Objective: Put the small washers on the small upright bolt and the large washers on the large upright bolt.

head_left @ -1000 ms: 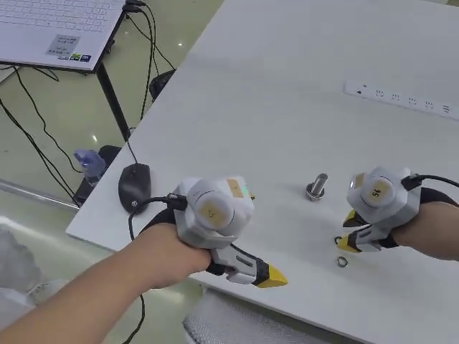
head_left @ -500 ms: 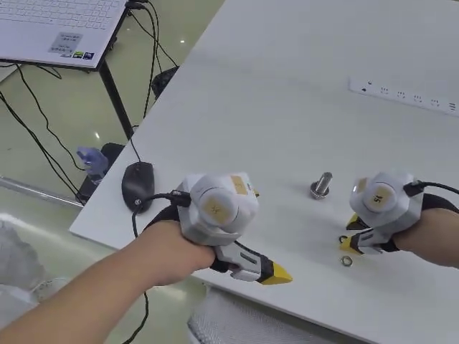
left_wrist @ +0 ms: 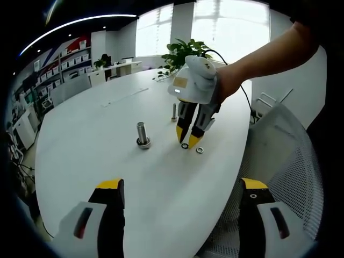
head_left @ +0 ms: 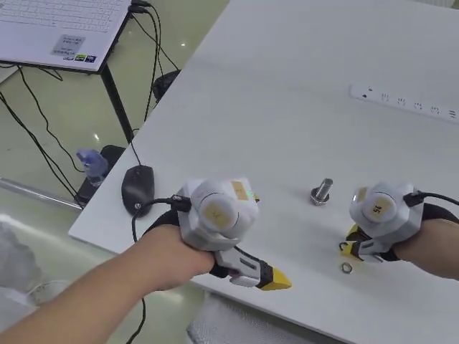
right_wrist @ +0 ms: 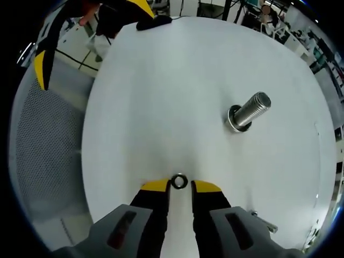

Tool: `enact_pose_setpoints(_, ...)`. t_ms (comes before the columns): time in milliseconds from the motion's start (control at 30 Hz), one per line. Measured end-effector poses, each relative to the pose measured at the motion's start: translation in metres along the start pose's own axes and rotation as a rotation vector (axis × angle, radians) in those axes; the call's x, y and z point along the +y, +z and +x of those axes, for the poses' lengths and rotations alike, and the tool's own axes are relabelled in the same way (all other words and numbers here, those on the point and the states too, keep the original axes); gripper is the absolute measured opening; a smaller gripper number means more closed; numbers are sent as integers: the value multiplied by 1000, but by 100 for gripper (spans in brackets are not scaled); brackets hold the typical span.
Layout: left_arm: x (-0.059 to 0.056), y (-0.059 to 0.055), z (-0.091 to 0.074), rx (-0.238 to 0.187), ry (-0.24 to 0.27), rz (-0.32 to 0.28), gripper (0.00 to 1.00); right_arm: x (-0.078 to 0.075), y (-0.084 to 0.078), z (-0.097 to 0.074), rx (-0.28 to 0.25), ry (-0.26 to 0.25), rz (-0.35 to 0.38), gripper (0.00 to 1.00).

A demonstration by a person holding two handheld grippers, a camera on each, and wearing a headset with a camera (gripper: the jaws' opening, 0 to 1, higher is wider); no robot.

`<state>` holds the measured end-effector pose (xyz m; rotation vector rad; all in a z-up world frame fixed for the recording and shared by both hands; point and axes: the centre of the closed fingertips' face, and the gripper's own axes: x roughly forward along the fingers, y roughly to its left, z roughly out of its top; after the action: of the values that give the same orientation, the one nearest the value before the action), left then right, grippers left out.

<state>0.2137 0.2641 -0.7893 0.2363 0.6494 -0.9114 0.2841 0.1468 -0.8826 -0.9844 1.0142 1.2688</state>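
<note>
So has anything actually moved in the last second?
Barely. The right gripper sank slightly toward the white table, its jaws still either side of a small silver washer; whether it is gripped I cannot tell. The left gripper held its place, and the upright silver bolt and the other loose washer did not move.

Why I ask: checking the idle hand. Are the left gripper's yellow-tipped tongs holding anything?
No, the left gripper has its yellow-tipped tongs standing wide apart in its own view, with just the white tabletop between them.
</note>
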Motion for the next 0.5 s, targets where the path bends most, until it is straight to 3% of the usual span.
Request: enact_pose_setpoints(500,-1,0,0,0,0,-3,87,0,3,1,2,-11,14,13)
